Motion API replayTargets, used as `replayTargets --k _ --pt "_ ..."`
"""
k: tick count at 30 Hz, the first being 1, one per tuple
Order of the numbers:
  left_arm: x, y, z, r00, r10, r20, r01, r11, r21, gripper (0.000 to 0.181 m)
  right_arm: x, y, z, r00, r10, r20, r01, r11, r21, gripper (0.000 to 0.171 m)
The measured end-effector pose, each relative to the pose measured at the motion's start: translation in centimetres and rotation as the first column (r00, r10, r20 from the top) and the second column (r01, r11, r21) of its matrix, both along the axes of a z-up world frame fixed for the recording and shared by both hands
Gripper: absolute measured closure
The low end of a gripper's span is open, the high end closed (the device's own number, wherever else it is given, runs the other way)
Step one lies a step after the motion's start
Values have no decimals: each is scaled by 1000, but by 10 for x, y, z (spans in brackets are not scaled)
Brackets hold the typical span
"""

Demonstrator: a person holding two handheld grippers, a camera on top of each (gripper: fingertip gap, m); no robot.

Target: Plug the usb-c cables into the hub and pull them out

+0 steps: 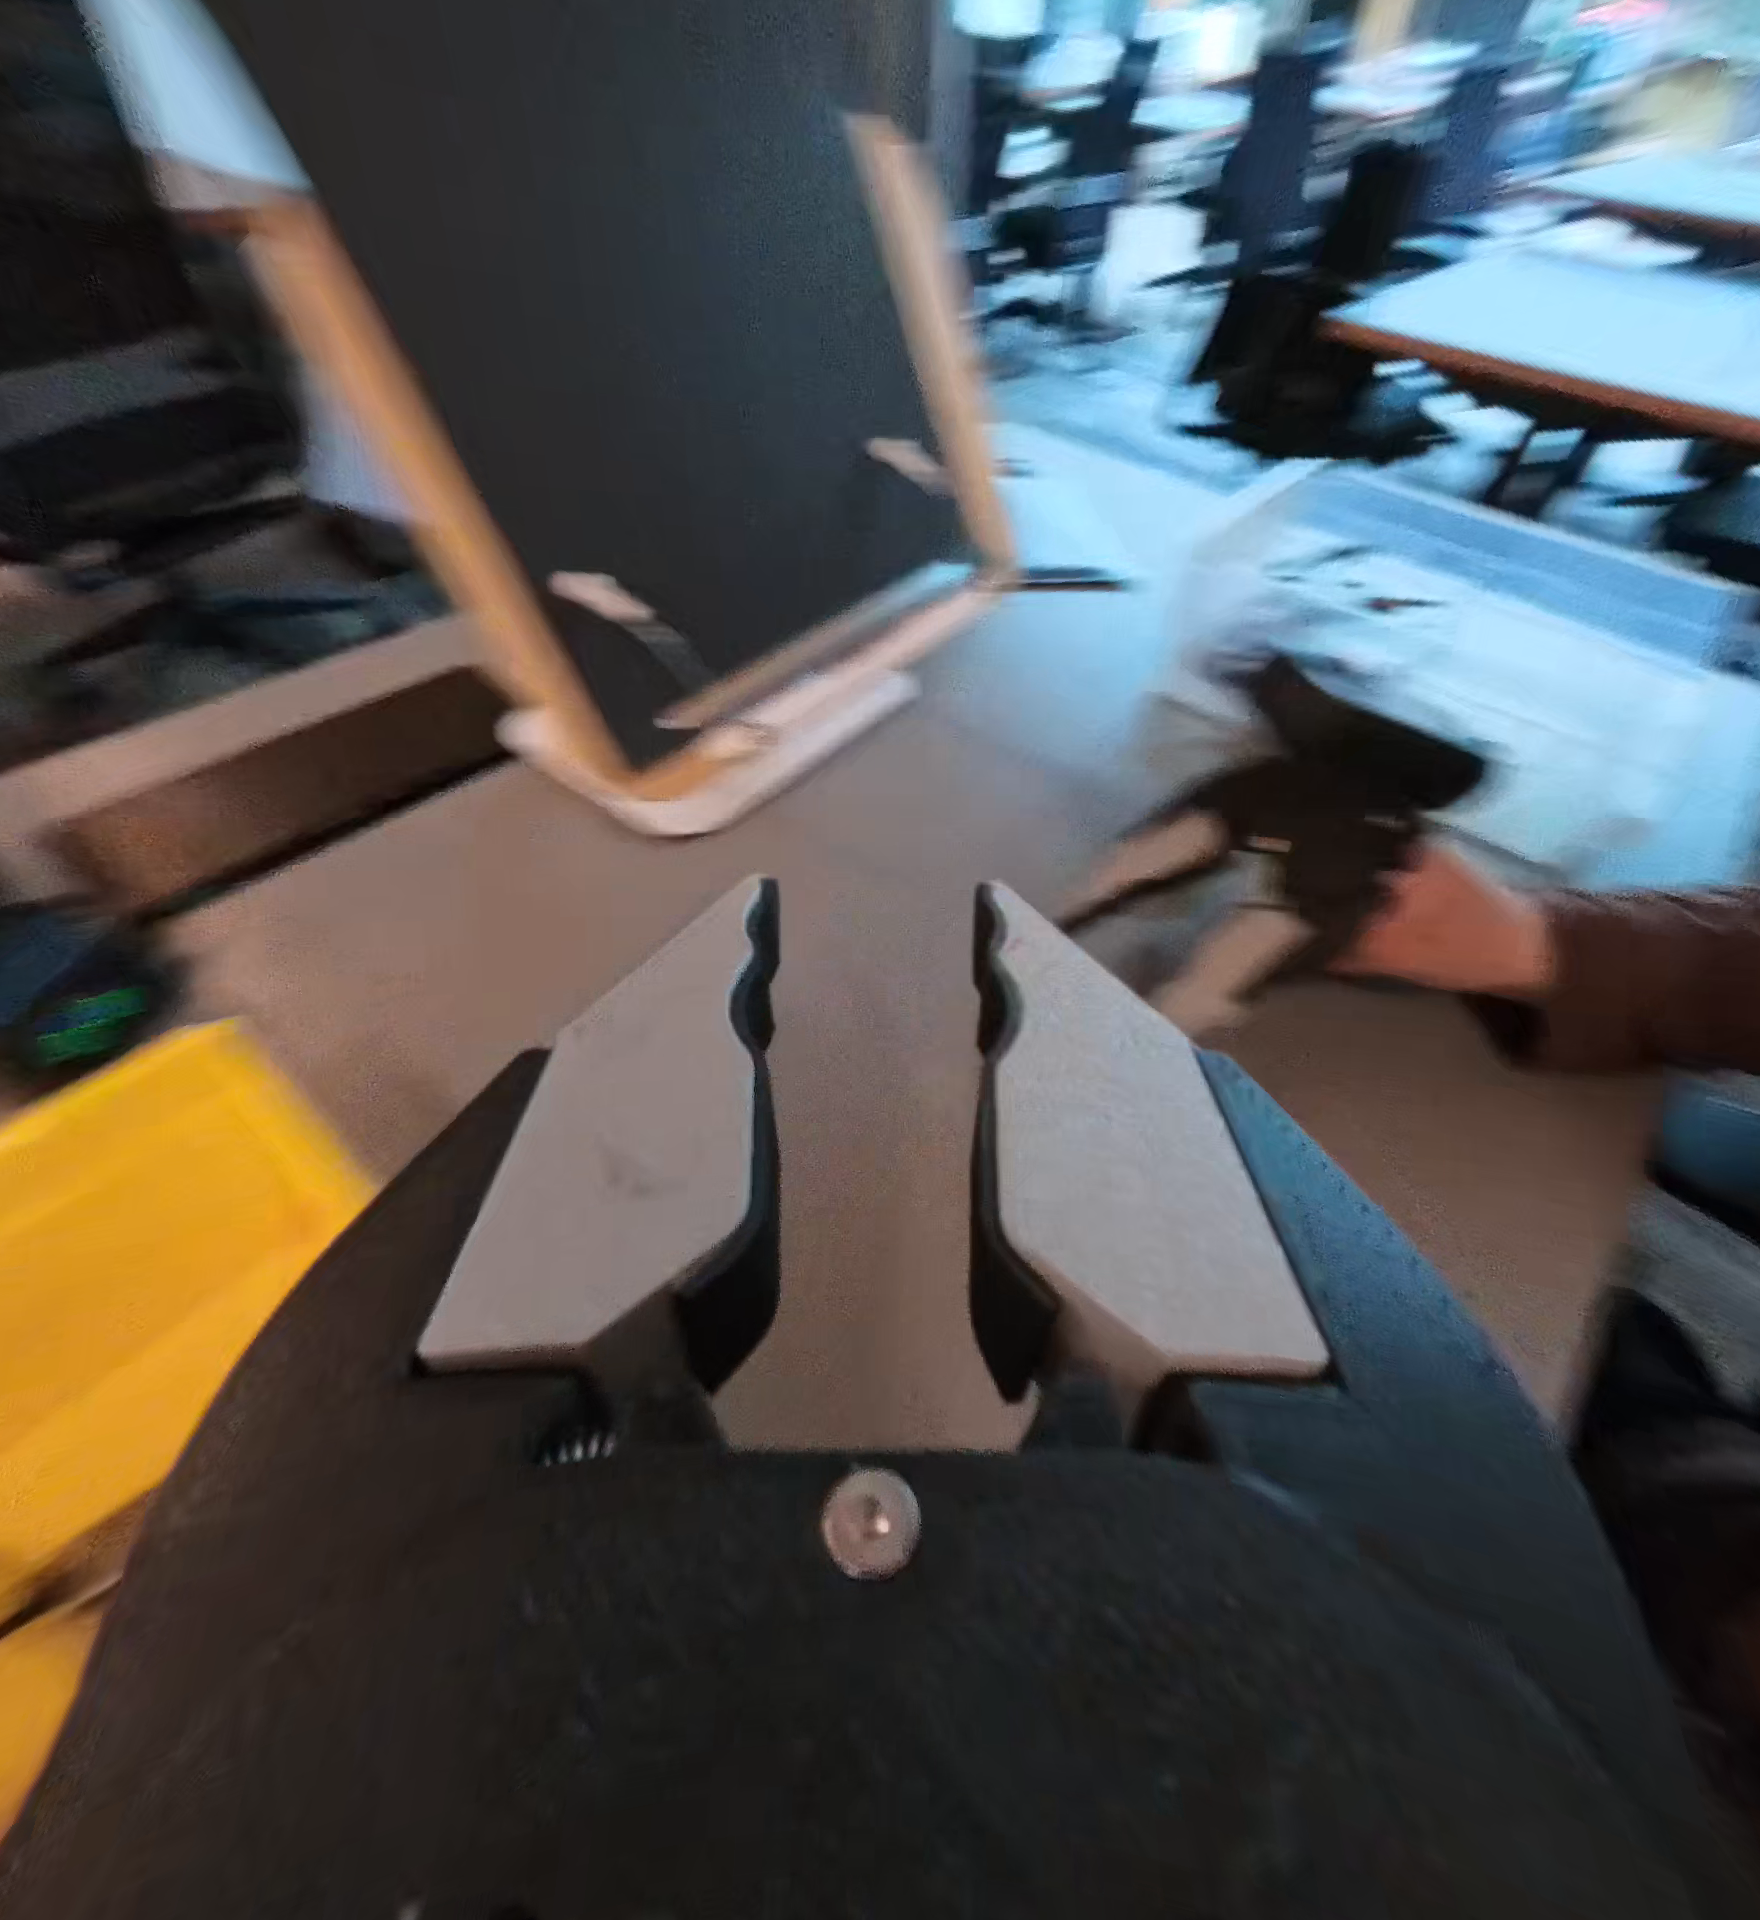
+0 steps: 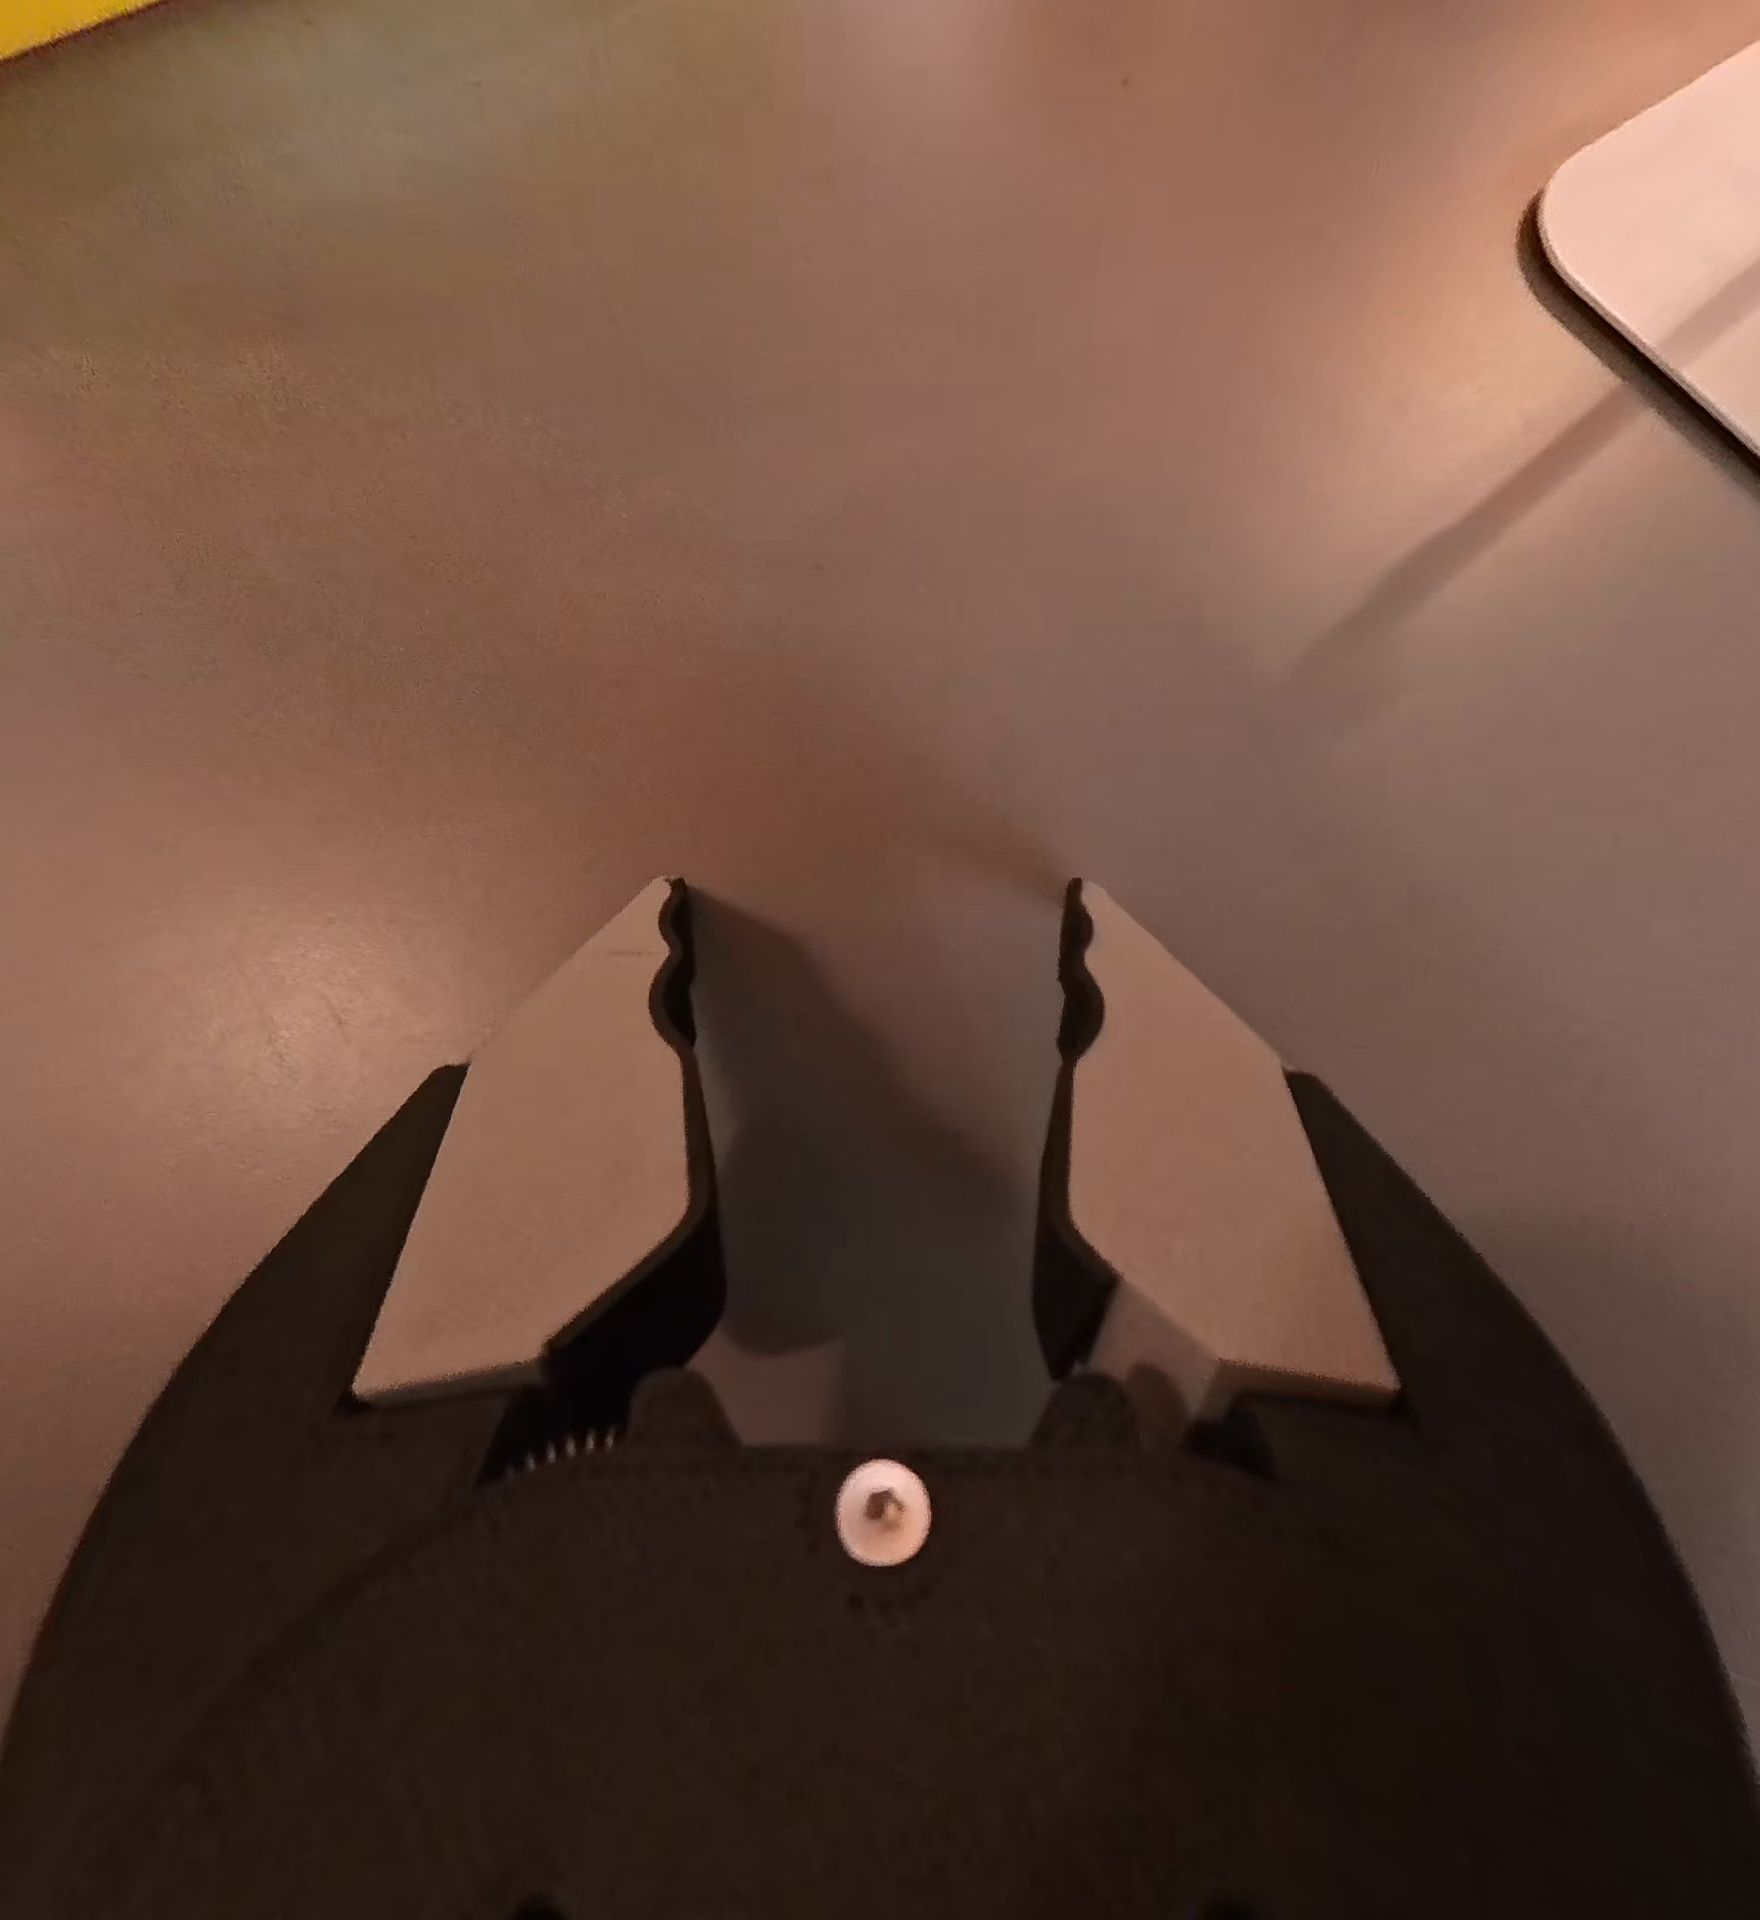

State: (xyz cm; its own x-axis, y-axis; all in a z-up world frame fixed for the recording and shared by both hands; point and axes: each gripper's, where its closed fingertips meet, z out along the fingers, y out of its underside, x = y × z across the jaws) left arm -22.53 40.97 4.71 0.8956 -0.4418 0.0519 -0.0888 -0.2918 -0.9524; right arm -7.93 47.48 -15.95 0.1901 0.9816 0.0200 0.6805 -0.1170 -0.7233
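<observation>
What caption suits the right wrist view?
Open right gripper, empty, above a bare brown table; white stand base at the corner.

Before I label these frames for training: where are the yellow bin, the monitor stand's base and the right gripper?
yellow bin [image 1: 76, 1299]: left wrist view, on its blurred top surface.
monitor stand's base [image 2: 1717, 270]: right wrist view, on its flat pale plate.
right gripper [image 2: 874, 894]: right wrist view, midway between its open fingertips.

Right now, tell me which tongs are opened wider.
The right tongs: their tips stand clearly farther apart over the bare table than those of the left tongs. Both hold nothing.
</observation>
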Motion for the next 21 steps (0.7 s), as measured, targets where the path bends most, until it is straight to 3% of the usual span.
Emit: replayTargets --k 2,4,7,9,13,21 --pt "-79 20 1 977 189 -103 -199 975 -97 141 -1 -2 0 1000 12 0 -12 1000 1 103" --pt "-150 32 -18 930 334 -151 -363 898 -249 134 -2 -3 0 1000 19 0 -19 1000 3 105" --pt "-203 42 -55 897 436 -70 -418 789 -450 131 -2 -5 0 1000 22 0 -22 1000 4 107" --pt "-226 46 -85 871 481 -99 -454 710 -539 131 -3 -5 0 1000 21 0 -21 1000 3 107" --pt "-262 35 -147 810 497 -312 -560 494 -666 135 -2 -5 0 1000 15 0 -15 1000 3 106" --pt "-268 17 -203 804 442 -398 -548 291 -784 136 -3 -8 0 1000 19 0 -19 1000 4 109"
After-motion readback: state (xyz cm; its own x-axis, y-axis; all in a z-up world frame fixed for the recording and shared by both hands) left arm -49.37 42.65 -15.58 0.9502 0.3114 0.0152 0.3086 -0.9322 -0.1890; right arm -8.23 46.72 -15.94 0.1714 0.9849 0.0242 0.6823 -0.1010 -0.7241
